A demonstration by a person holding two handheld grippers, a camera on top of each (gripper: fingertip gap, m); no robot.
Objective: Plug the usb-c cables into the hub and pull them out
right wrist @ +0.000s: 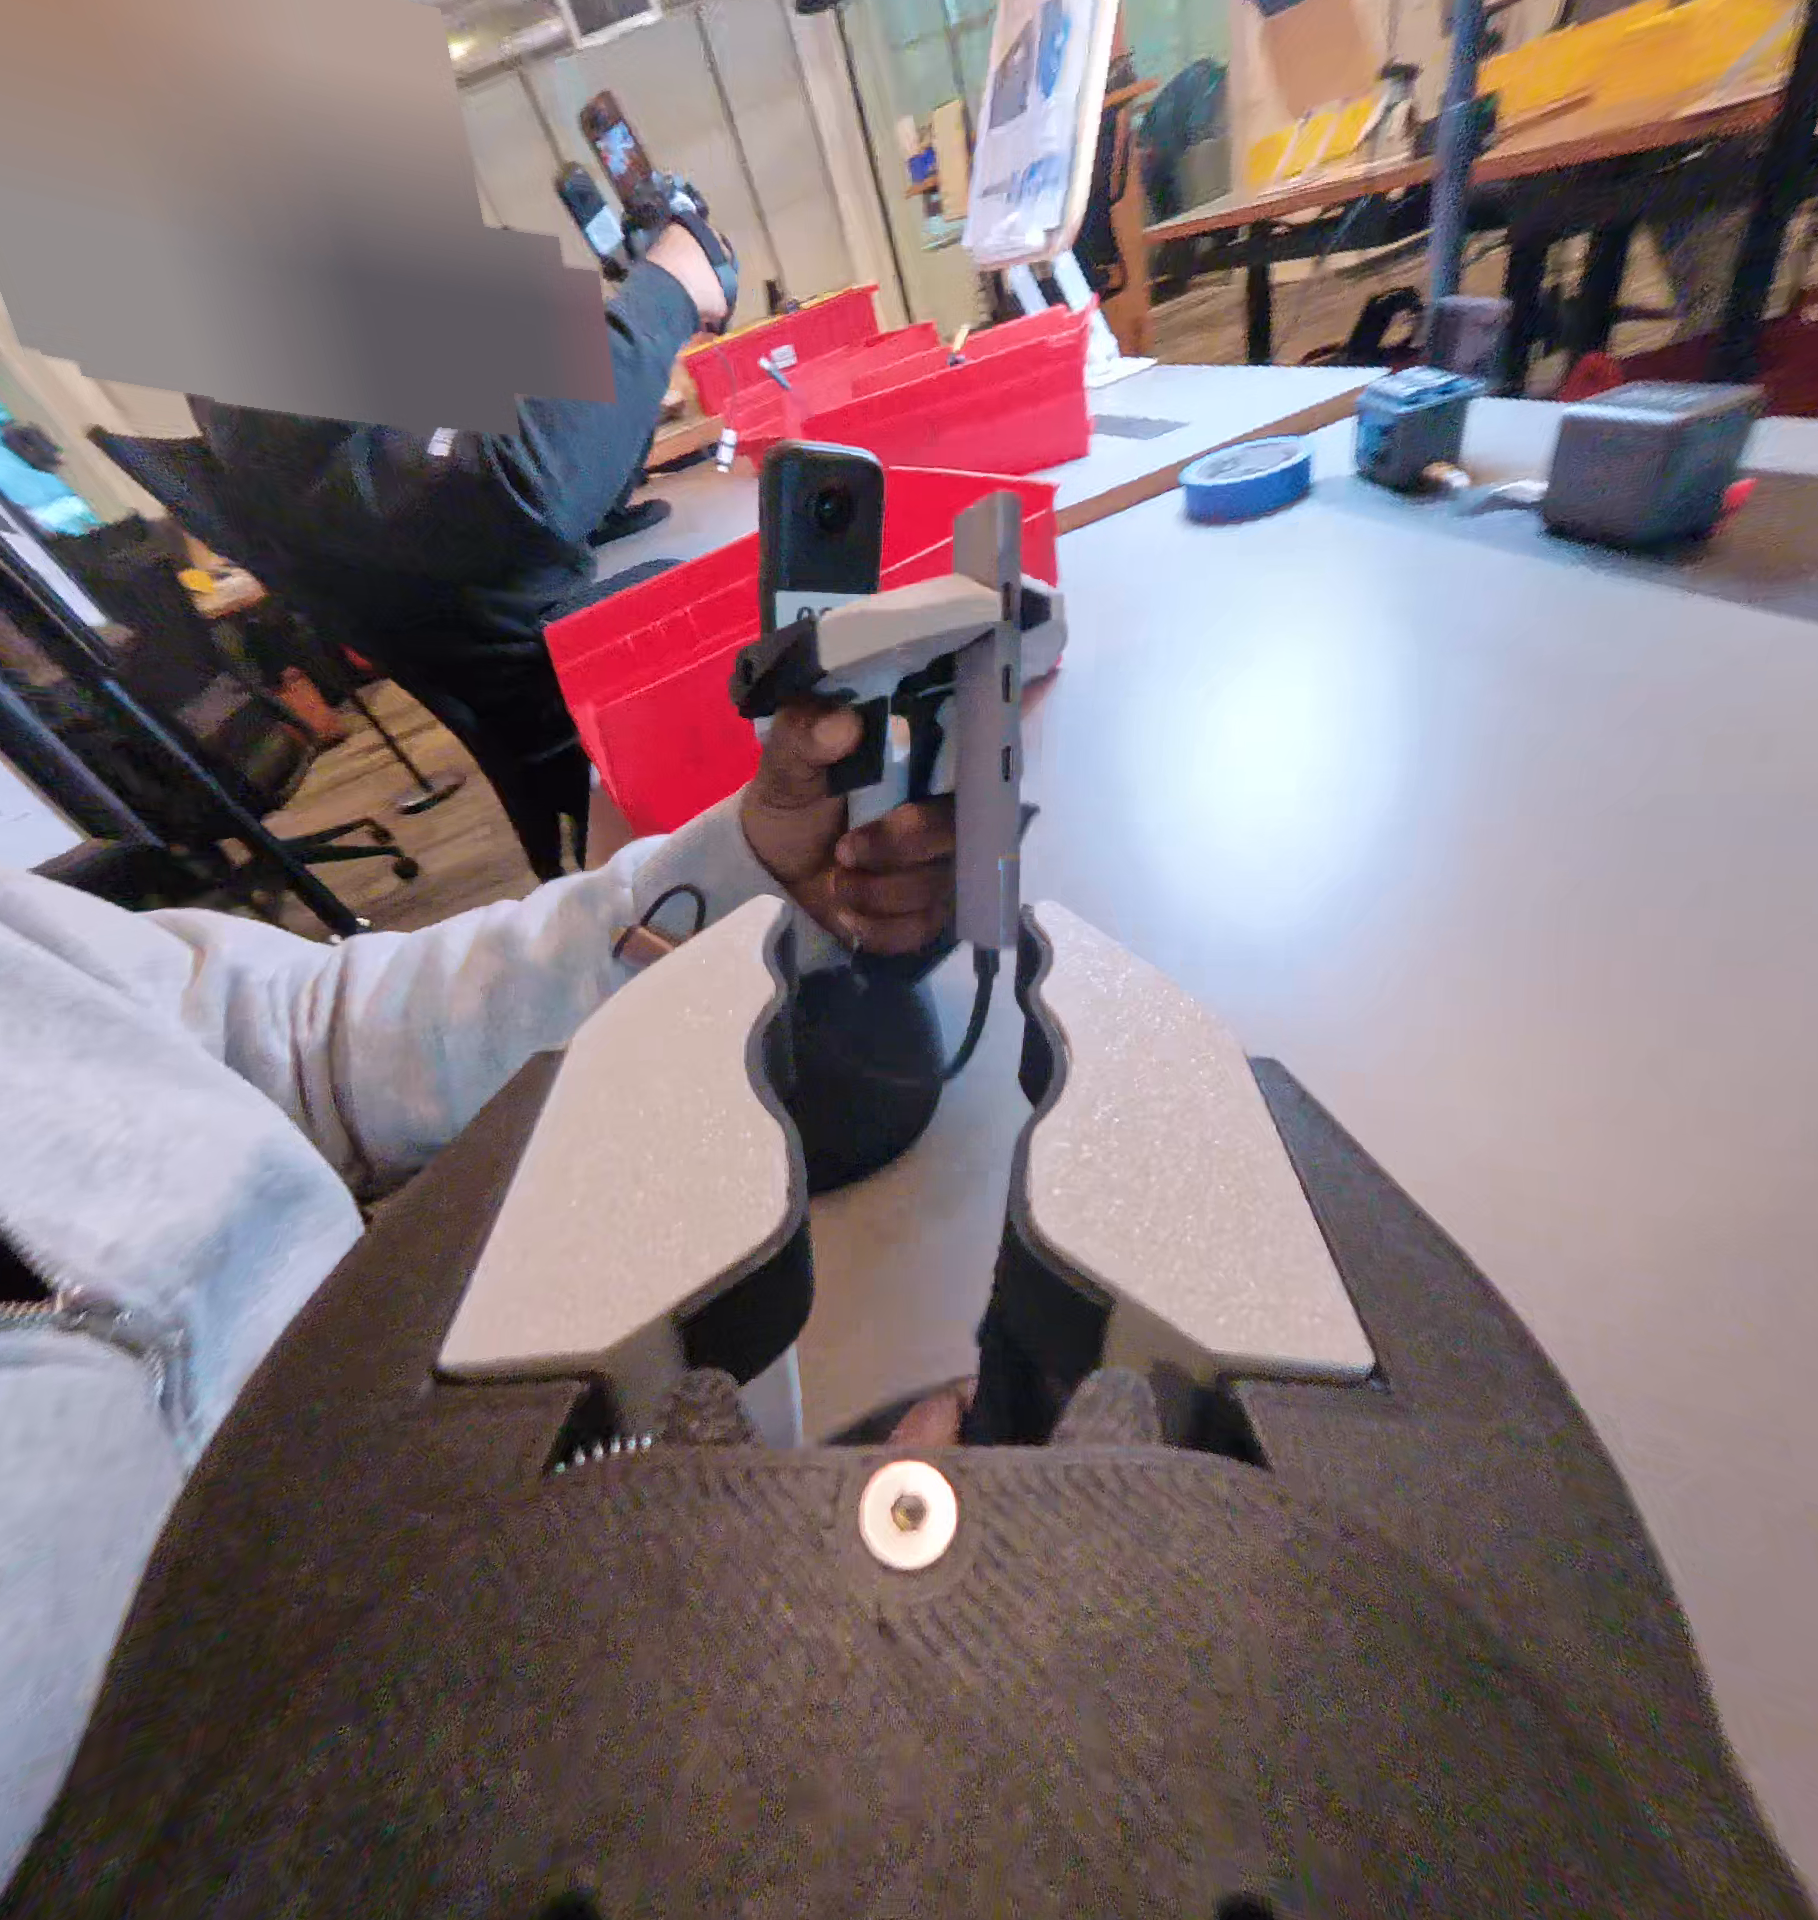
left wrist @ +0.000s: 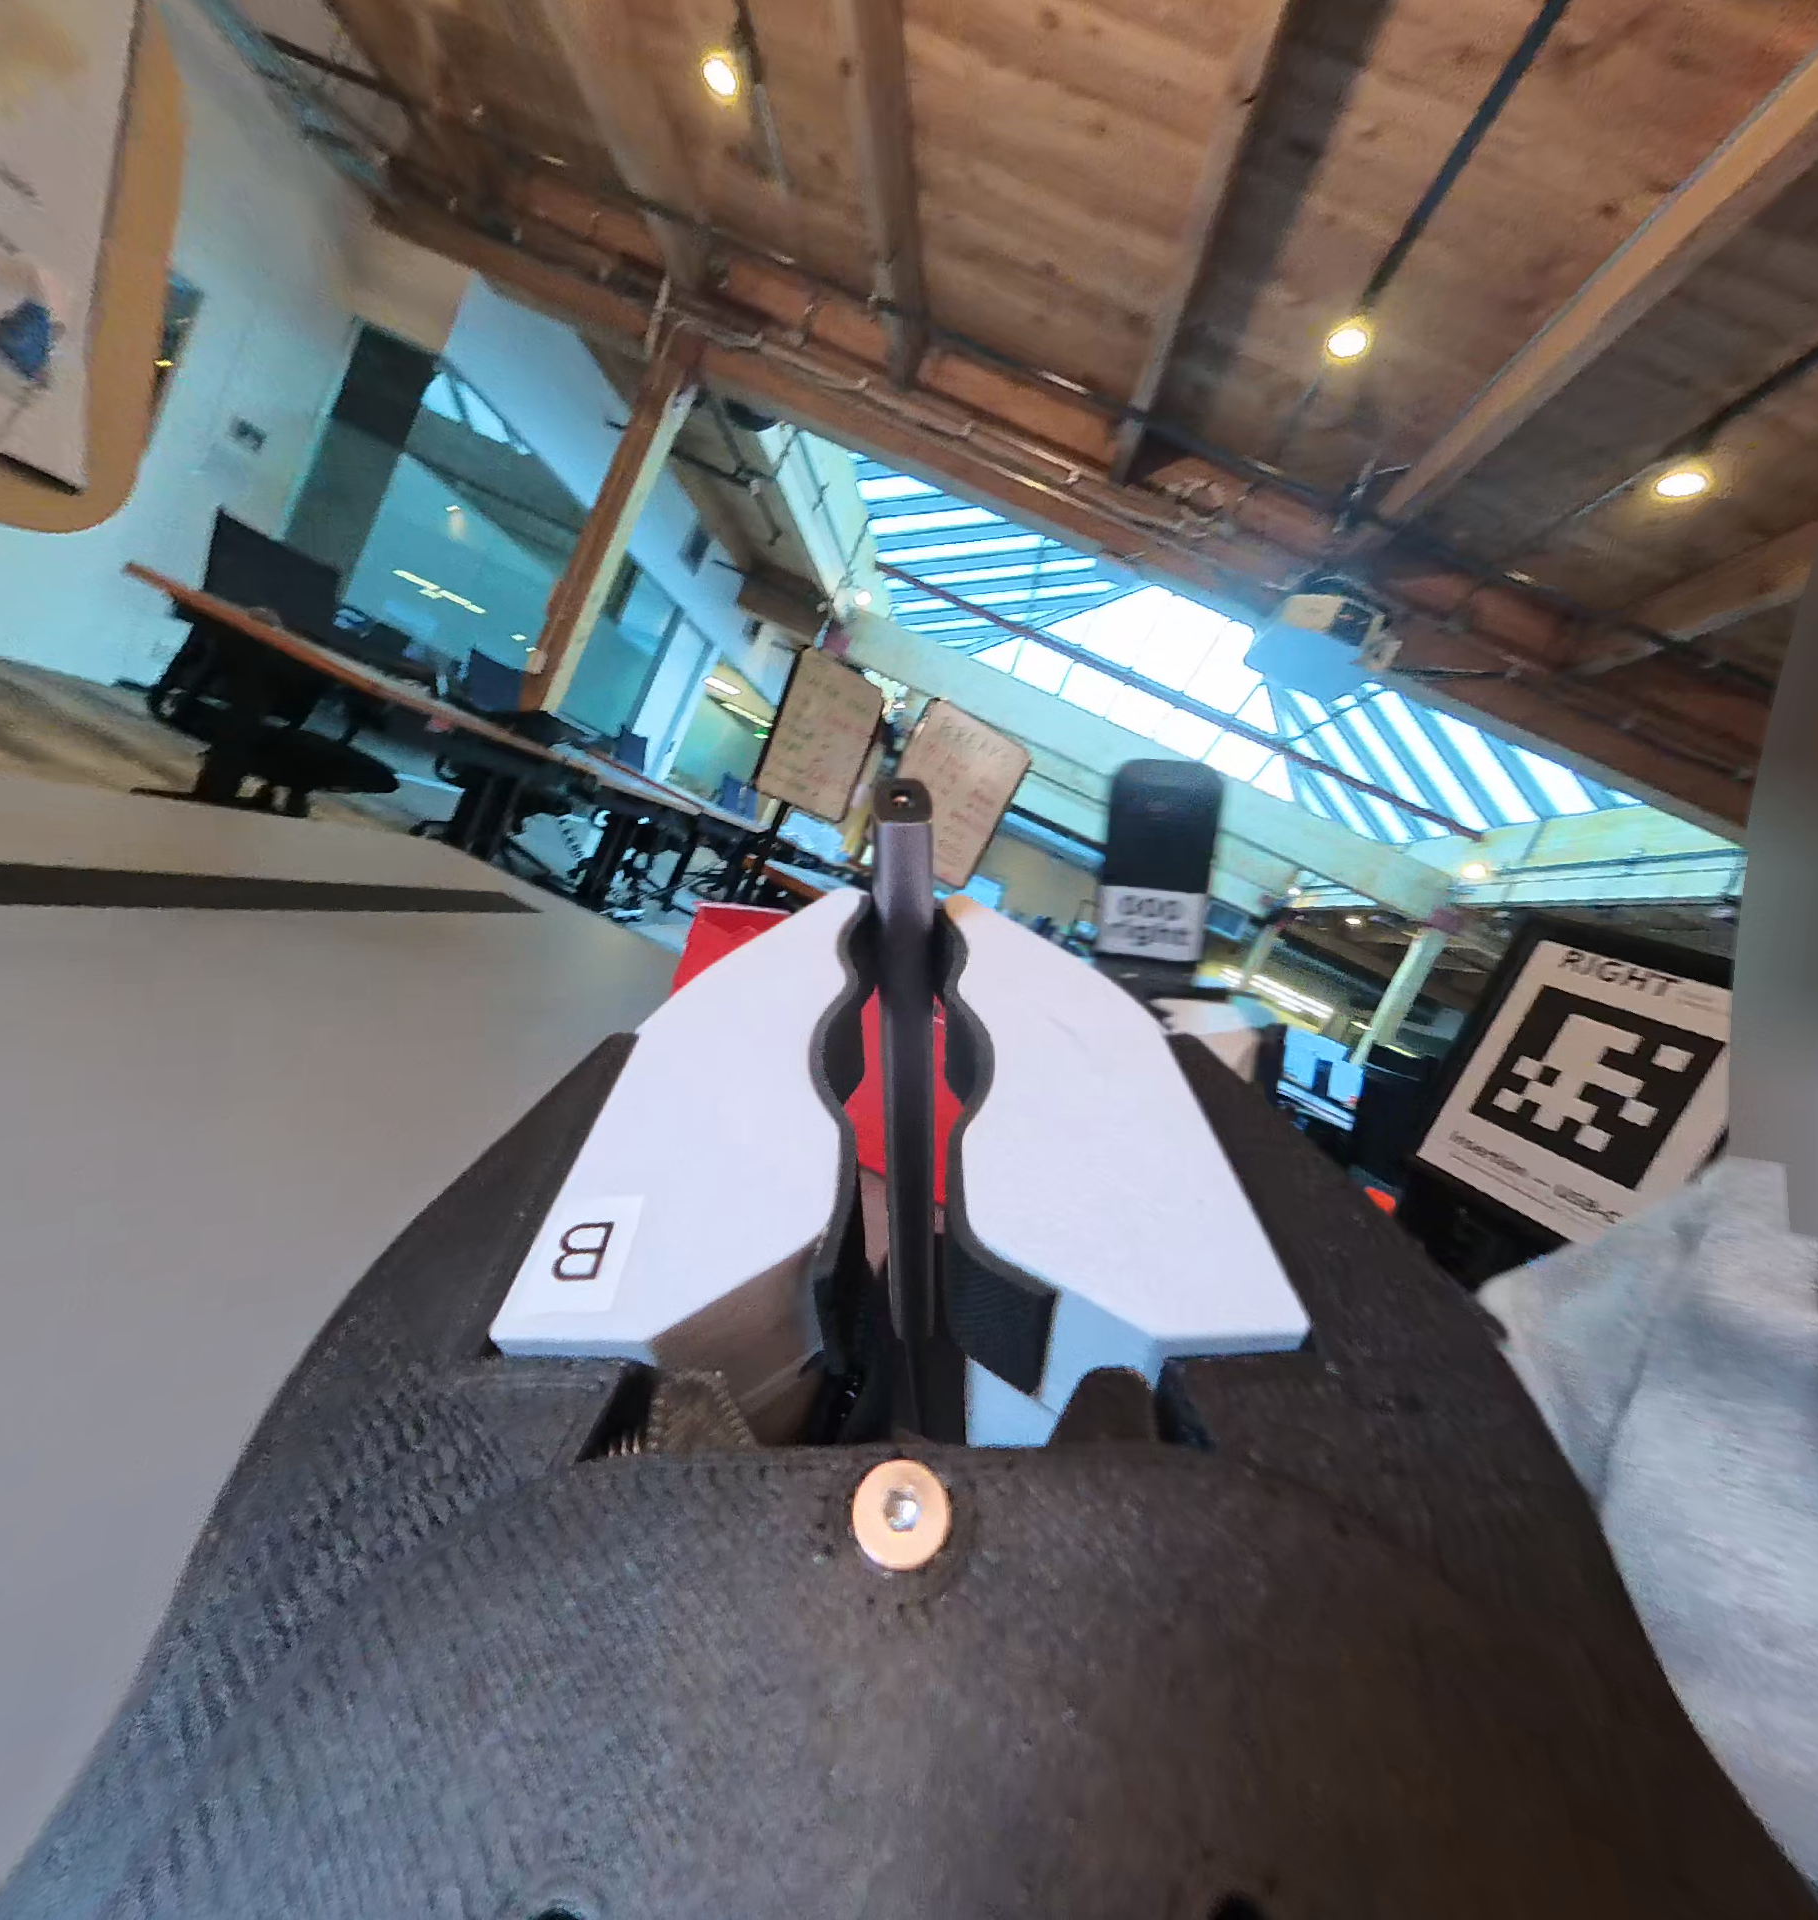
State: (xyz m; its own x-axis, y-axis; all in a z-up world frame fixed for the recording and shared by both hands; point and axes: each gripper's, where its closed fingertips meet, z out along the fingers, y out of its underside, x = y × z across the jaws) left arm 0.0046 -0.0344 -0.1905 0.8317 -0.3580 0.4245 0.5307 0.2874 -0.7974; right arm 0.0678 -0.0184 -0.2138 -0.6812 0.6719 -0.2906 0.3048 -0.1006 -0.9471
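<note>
My left gripper (left wrist: 905,909) is shut on a slim dark grey hub (left wrist: 903,1039), seen edge-on and sticking out past the white fingertips. In the right wrist view the left gripper (right wrist: 1019,618) holds the hub (right wrist: 988,727) upright above the grey table (right wrist: 1404,831), its row of ports facing right. The hub's own black cable (right wrist: 978,1008) hangs from its lower end. My right gripper (right wrist: 905,925) is open and empty, its fingertips just below the hub's lower end. I see no loose usb-c cable in either view.
Red bins (right wrist: 676,665) (right wrist: 936,405) stand behind the hub. A blue tape roll (right wrist: 1246,473), a blue box (right wrist: 1414,421) and a grey box (right wrist: 1648,457) sit at the far right. A person in a dark jacket (right wrist: 396,520) stands at the left. A black-and-white marker panel (left wrist: 1580,1091) shows at the right. Tip to tip, the grippers are about 8 cm apart.
</note>
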